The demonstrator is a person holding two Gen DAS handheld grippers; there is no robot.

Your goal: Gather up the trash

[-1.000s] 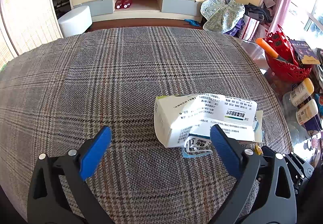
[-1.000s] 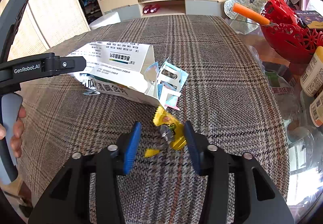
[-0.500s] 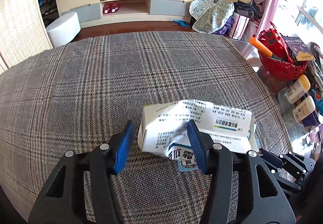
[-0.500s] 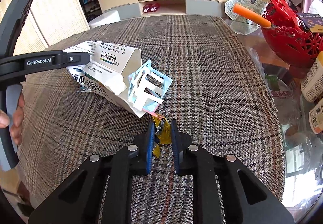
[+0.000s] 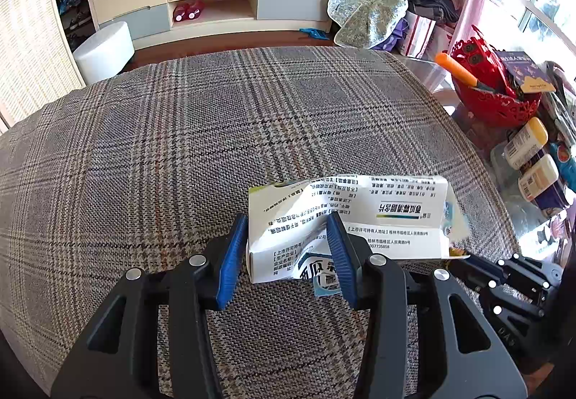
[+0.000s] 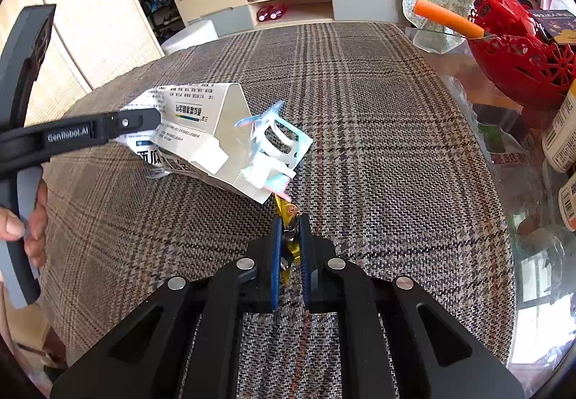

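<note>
A crumpled white medicine carton [image 5: 378,211] with printed text lies on the plaid cloth. My left gripper [image 5: 286,219] has its blue pads pressed on the carton's near end, denting it, and the jaws are still closing. In the right wrist view the carton [image 6: 201,114] is tilted up in that gripper's finger [image 6: 122,121], and a torn pale blue and white packet [image 6: 277,147] hangs from its open end. My right gripper [image 6: 290,219] is shut on a yellow foil wrapper [image 6: 286,210], just in front of the carton.
The plaid-covered table [image 5: 180,147] curves away on all sides. To the right a glass surface carries a red basket [image 6: 522,53] with an orange-handled tool [image 6: 446,19] and white bottles [image 5: 525,143]. A person's hand [image 6: 21,219] holds the left gripper's handle.
Left jaws went from wide open to squeezing the carton, which crumpled and tilted up. Right jaws closed from half open onto the yellow wrapper.
</note>
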